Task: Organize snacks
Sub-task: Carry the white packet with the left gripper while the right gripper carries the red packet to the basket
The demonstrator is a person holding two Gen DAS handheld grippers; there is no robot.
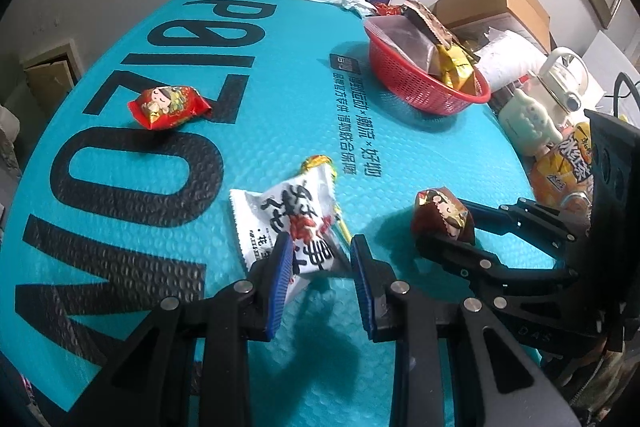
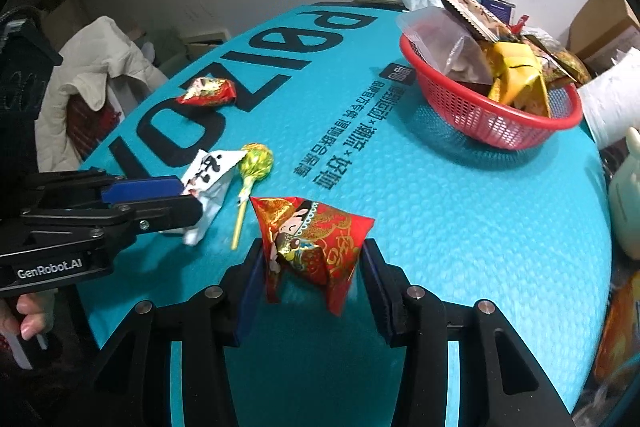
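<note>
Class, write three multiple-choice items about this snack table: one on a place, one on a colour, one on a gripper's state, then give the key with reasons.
1. Where does the lollipop lie?
A. in the basket
B. on the teal mat, beside the white packet
C. in a gripper

2. What colour is the basket?
A. red
B. white
C. black

3. What is the right gripper doing?
A. hanging open over the mat
B. gripping a red packet
C. gripping the lollipop

Key: 1 B, it rests on the mat next to the white packet. 2 A, its mesh wall is red. 3 B, the red packet sits pinched between its pads.
</note>
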